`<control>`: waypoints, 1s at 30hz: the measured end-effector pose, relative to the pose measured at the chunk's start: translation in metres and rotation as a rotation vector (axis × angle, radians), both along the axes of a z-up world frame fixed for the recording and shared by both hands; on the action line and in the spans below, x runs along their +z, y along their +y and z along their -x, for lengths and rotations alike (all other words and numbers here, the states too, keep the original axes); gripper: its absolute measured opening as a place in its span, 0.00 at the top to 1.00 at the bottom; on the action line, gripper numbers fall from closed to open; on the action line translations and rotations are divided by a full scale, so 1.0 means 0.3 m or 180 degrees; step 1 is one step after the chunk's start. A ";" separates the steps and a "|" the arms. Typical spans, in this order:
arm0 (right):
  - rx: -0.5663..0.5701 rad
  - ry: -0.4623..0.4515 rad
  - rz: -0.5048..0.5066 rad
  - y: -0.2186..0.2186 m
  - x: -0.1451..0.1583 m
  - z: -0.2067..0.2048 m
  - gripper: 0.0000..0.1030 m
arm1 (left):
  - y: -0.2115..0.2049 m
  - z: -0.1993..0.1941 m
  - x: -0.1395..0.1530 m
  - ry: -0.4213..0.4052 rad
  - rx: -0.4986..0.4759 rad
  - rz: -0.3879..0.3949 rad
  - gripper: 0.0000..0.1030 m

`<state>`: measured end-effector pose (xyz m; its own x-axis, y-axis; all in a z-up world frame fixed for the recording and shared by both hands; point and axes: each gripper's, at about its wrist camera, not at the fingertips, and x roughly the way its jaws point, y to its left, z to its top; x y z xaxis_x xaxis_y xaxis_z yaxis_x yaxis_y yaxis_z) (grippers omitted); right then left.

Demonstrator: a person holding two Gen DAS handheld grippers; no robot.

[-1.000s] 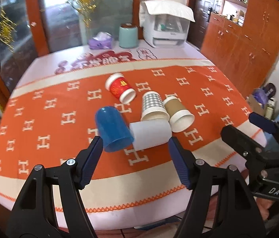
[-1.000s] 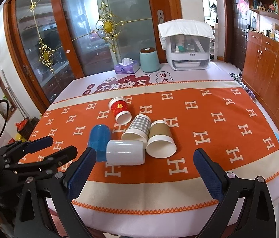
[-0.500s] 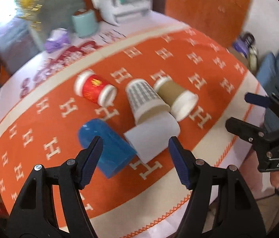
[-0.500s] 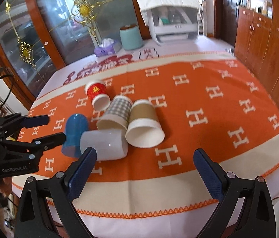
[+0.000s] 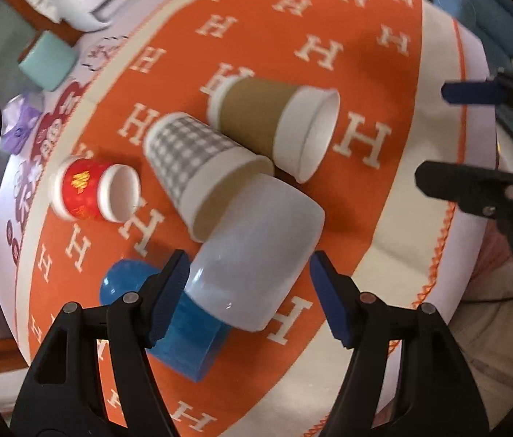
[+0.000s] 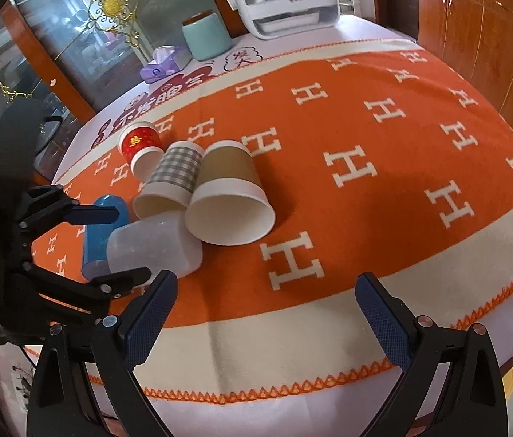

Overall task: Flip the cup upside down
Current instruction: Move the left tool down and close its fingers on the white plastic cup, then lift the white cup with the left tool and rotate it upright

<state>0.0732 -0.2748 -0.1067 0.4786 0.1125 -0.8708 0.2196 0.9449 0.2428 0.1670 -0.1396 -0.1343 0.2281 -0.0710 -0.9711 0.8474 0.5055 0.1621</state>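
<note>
Several cups lie on their sides on the orange cloth: a white cup (image 5: 256,255), a blue cup (image 5: 183,335), a grey checked cup (image 5: 198,160), a brown cup (image 5: 274,123) and a red cup (image 5: 89,189). My left gripper (image 5: 249,287) is open, its fingers on either side of the white cup, tilted. In the right wrist view the white cup (image 6: 154,244) lies between the left gripper's fingers (image 6: 92,215). My right gripper (image 6: 267,313) is open and empty near the table's front edge.
The orange cloth (image 6: 365,153) with white H marks covers the round table. At the back stand a teal canister (image 6: 205,36), a purple tissue box (image 6: 161,65) and a white appliance (image 6: 285,0). Wooden cabinets (image 6: 482,29) stand on the right.
My left gripper has rolled and moved in close, so its fingers now flank the white cup. My right gripper has moved forward and lower toward the table.
</note>
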 end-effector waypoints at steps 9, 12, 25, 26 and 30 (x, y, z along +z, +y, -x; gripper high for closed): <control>-0.0064 0.0097 -0.0047 -0.034 -0.043 0.006 0.03 | -0.063 -0.049 -0.096 0.0183 -0.0082 -0.0331 0.29; -0.0065 0.0100 -0.0052 -0.031 -0.044 0.013 0.03 | -0.074 -0.053 -0.126 0.0111 -0.0096 -0.0480 0.29; -0.0093 0.0047 -0.0058 -0.038 -0.014 0.039 0.04 | -0.026 -0.064 -0.072 0.0325 0.0663 -0.0262 0.42; -0.0087 0.0040 -0.0060 -0.040 -0.012 0.041 0.04 | -0.013 -0.061 -0.053 0.0349 0.0784 -0.0205 0.42; -0.0056 0.0010 -0.0072 -0.034 0.004 0.045 0.05 | 0.046 -0.032 -0.004 0.0478 0.1328 -0.0039 0.42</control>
